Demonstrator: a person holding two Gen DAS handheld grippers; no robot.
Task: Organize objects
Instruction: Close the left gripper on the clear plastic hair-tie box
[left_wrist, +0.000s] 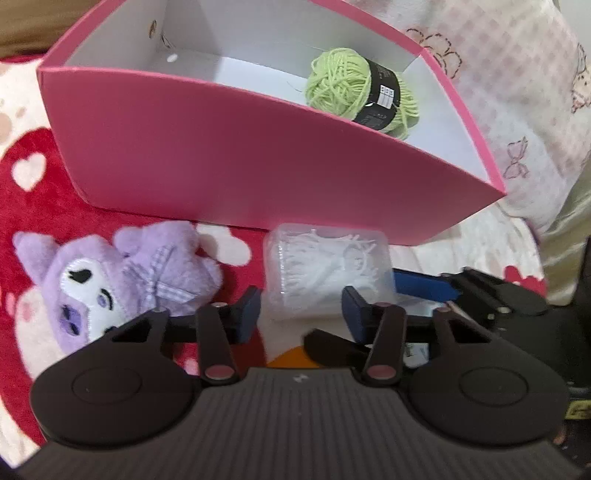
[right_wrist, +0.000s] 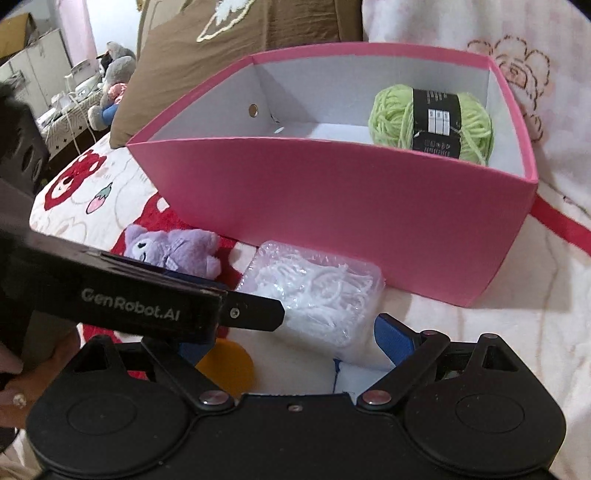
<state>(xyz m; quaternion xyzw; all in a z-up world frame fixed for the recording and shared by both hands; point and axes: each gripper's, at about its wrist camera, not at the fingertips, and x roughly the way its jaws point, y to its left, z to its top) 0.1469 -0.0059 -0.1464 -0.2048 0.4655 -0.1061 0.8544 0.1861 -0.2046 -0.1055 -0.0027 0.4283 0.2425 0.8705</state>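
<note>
A pink box (left_wrist: 229, 155) with white inner walls stands on the bed, and a green yarn ball (left_wrist: 354, 92) lies in its right end. In front of the box lie a purple plush toy (left_wrist: 110, 284) and a clear plastic case of white floss picks (left_wrist: 325, 266). My left gripper (left_wrist: 301, 314) has its blue pads set narrowly at the case's near end; whether they press on it I cannot tell. From the right wrist view, my right gripper (right_wrist: 295, 343) stands wide open just short of the same case (right_wrist: 317, 291), and the left gripper's finger (right_wrist: 258, 314) crosses the case's left edge.
The bedding (left_wrist: 22, 206) is red and white with heart prints, with an orange patch (right_wrist: 229, 365) near the grippers. A pale floral pillow (left_wrist: 517, 92) lies right of the box and a brown cushion (right_wrist: 207, 48) behind it. Far left are stuffed toys and boxes (right_wrist: 110, 74).
</note>
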